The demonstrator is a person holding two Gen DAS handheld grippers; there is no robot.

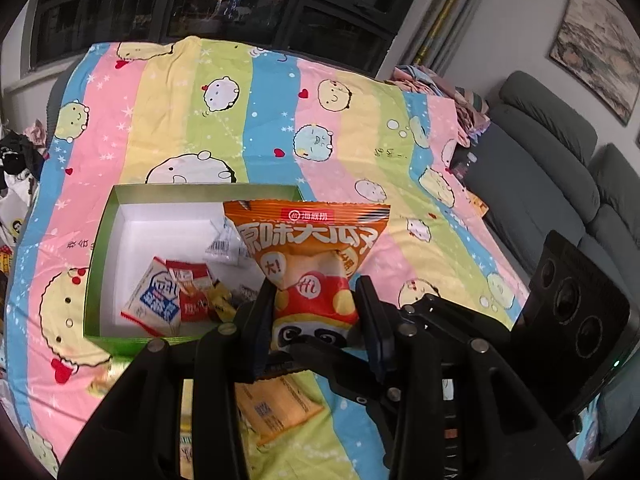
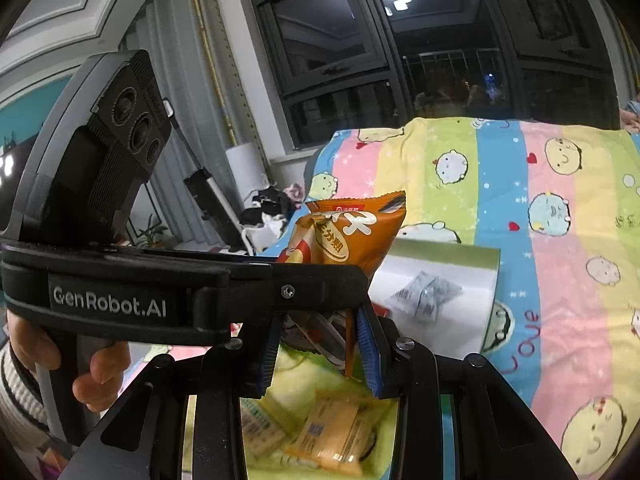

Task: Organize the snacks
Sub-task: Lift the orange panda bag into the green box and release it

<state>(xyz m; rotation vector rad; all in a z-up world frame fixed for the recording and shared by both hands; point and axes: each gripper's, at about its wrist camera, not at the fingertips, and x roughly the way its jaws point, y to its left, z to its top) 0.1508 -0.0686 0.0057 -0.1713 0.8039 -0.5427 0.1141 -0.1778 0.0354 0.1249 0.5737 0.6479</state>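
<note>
Left tool (image 1: 316, 300) and right tool (image 2: 320, 344) both grip one orange foil snack bag (image 1: 308, 248) (above the green cardboard box (image 1: 100, 248))

A striped cartoon-print bedsheet (image 1: 352, 128) covers the surface. On the right stands a grey sofa (image 1: 560, 168), a framed landscape painting (image 1: 596, 44) on the wall above it. Dark night windows (image 2: 420, 60) span the far side.
</note>
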